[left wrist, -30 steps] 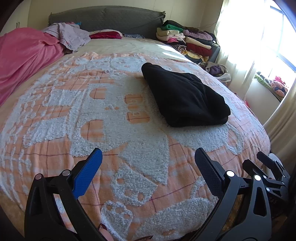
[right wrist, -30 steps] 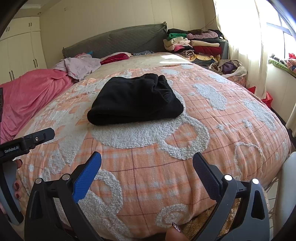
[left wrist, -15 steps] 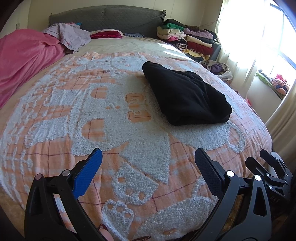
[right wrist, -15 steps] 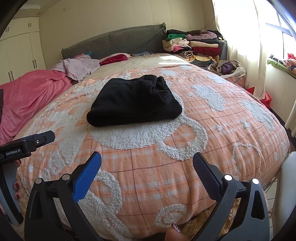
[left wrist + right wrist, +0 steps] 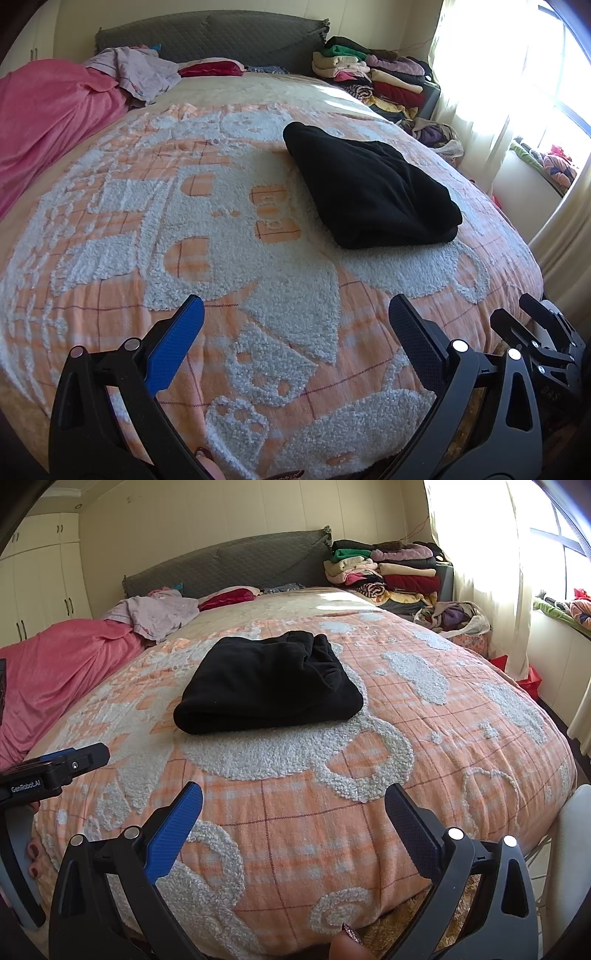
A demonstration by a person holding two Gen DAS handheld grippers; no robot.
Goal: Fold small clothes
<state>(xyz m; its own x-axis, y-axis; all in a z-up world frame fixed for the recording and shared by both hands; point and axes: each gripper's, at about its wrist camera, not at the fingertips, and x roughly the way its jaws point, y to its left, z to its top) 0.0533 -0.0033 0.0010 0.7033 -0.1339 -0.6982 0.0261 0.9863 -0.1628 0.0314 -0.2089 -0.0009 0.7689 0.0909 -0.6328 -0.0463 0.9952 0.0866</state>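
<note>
A black folded garment [image 5: 269, 685] lies on the orange patterned bedspread [image 5: 443, 746], its long axis running across the right gripper's view. From it, both grippers sit back near the bed's foot, well apart from it. Right gripper [image 5: 293, 818] faces it squarely; left gripper [image 5: 295, 330] sees it ahead-right. Both jaws spread wide, holding nothing.

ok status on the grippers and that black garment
Left gripper open, empty. Right gripper open, empty. Black garment folded on the bedspread, untouched. Nothing in the way.
</note>
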